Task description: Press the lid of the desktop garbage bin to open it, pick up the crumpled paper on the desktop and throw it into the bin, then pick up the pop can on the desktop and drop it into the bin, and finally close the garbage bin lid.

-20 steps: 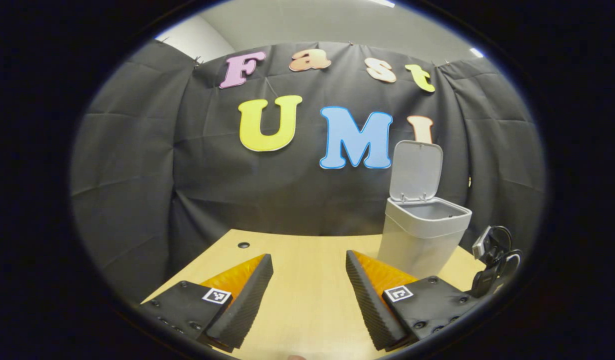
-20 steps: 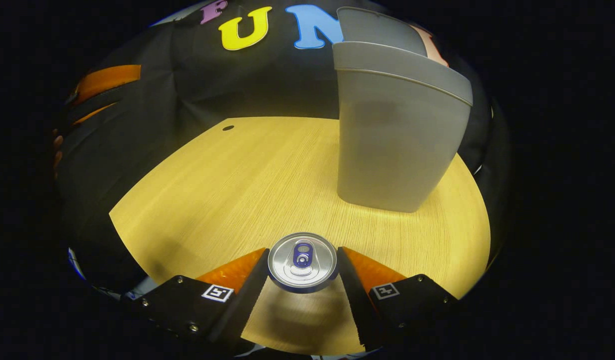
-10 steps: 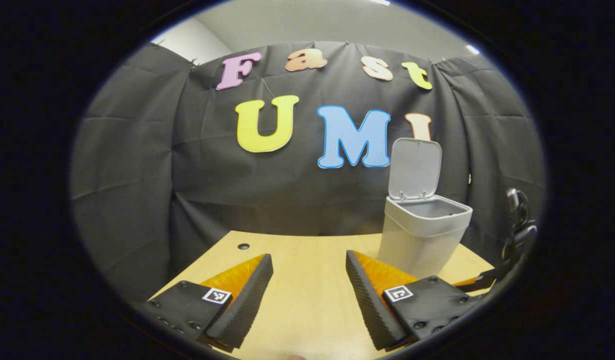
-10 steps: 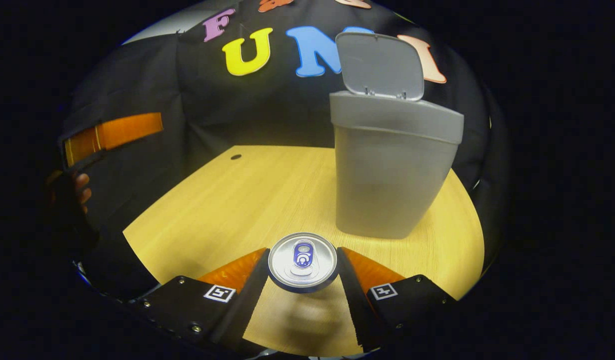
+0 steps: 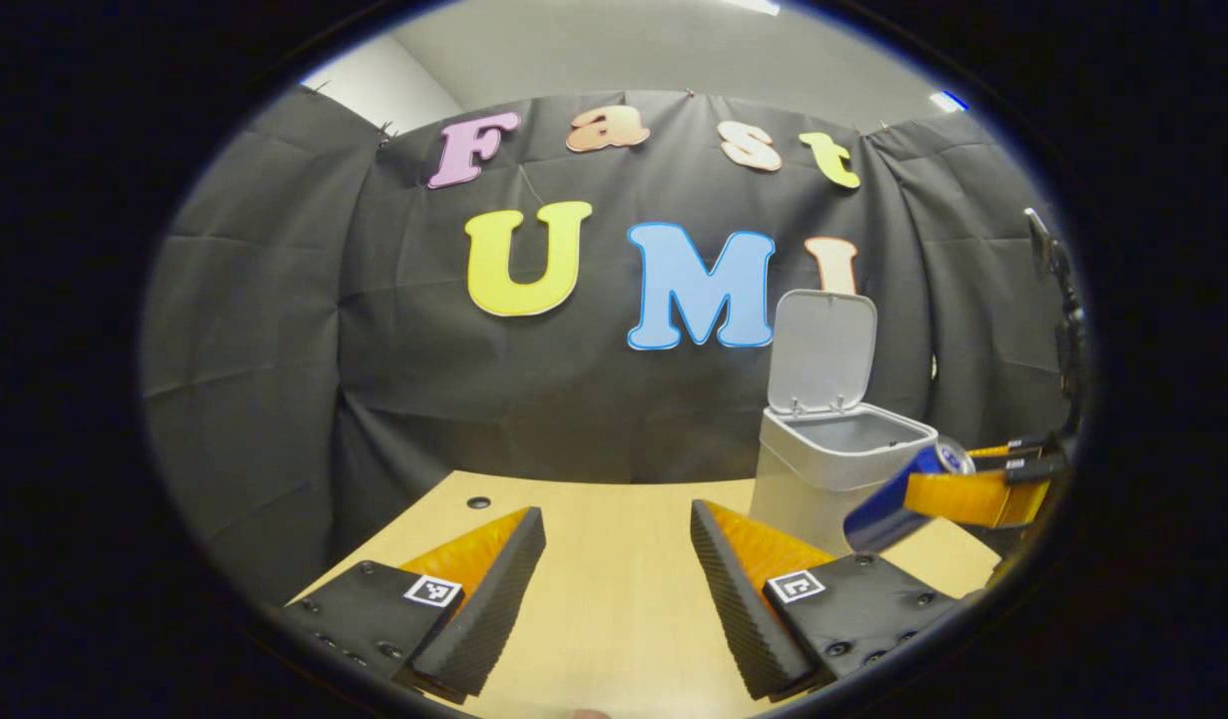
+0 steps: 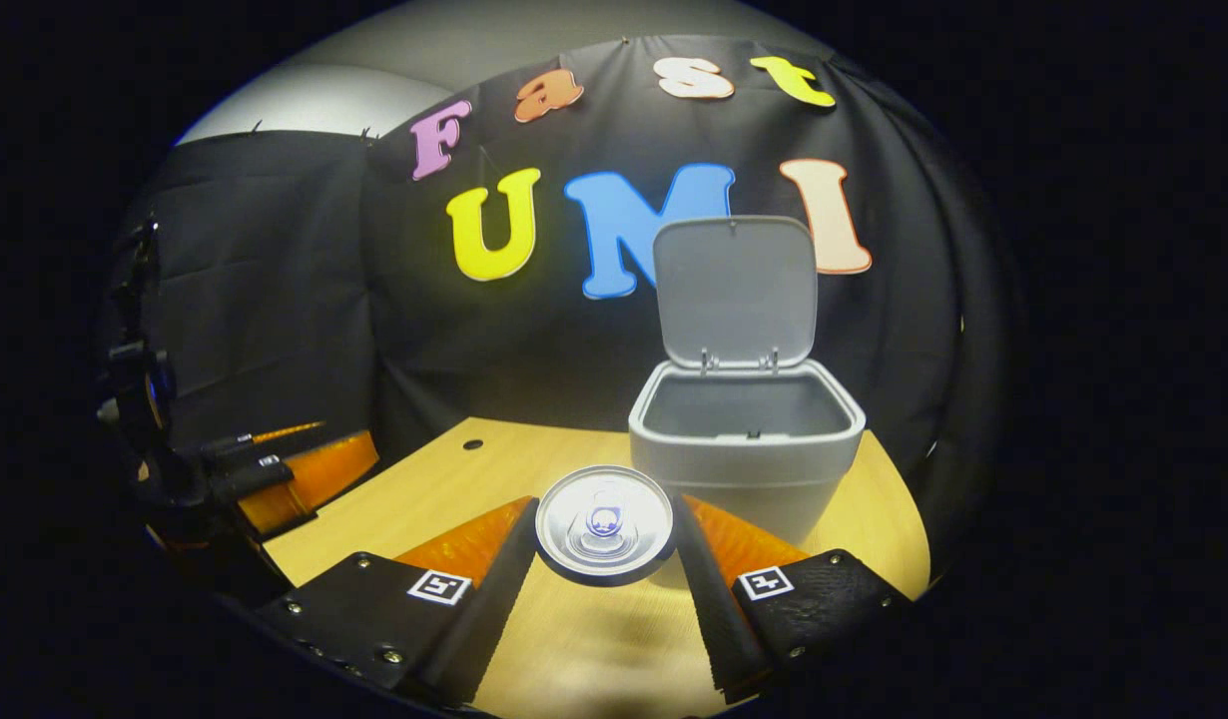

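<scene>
2 hand-held grippers over a light wood tabletop (image 6: 444,479). Right hand-held gripper (image 6: 604,544) is clenched on the pop can (image 6: 604,522), 1 finger pressing each side; in the right gripper view the can's silver top with its pull tab faces the camera. Can is lifted clear of the tabletop, near the front of the garbage bin (image 6: 746,454).

Bin is grey, standing on the tabletop near the black cloth wall. Lid (image 6: 736,292) is swung up on its rear hinge and stands nearly upright; mouth open. Grey interior visible from the right gripper view; cannot tell what lies at the bottom. Crumpled paper not spotted on the tabletop.

Left gripper view: left hand-held gripper (image 5: 617,584) released, fingers spread wide with bare tabletop between them, holding nothing. It sits low over the near part of the tabletop, well apart from the bin (image 5: 834,469). At the right edge of this view the other gripper (image 5: 973,496) carries the can (image 5: 899,496), blue-sided, tilted with its top up and toward the bin, just beside the bin's rim.

1 small dark hole (image 5: 478,502) in the tabletop toward the far left corner.
</scene>
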The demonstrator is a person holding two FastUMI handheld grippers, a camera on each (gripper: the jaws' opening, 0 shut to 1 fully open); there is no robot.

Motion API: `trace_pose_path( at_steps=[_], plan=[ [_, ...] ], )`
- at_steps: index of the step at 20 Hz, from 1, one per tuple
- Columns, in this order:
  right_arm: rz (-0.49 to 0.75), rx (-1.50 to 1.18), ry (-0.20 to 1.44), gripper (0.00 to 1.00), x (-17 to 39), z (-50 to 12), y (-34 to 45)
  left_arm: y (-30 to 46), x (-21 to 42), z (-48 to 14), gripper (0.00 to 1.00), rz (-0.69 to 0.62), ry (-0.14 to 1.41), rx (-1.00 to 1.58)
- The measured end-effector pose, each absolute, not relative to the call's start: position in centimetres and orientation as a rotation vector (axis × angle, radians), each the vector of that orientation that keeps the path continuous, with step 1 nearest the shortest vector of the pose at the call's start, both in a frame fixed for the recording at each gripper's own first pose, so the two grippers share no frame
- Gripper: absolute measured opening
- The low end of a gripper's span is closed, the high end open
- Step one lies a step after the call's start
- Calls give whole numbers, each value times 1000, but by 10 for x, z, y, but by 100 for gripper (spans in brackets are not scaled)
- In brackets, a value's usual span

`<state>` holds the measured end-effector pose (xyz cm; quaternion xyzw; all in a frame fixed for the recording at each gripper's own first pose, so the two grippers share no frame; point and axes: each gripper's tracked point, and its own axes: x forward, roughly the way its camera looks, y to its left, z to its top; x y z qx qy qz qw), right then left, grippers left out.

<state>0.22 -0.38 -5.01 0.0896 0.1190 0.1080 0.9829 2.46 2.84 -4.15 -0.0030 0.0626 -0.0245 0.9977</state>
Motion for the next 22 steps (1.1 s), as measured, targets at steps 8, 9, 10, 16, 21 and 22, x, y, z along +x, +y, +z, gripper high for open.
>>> trace_pose_path(
  at_steps=[8,9,10,16,21,22],
  plan=[
    [165,187,87,82,27,1,-35,21,27,-36,96,-52,109,-31],
    [157,186,76,82,30,5,-38,21,27,-36,96,-51,108,-31],
    [142,182,62,82,32,9,-44,20,28,-36,96,-51,107,-32],
    [91,144,41,82,61,21,-62,15,30,-36,96,-56,100,-40],
    [60,112,57,82,87,18,-73,14,32,-32,96,-52,92,-48],
    [50,99,66,82,92,15,-76,13,32,-33,96,-53,94,-51]
  ],
)
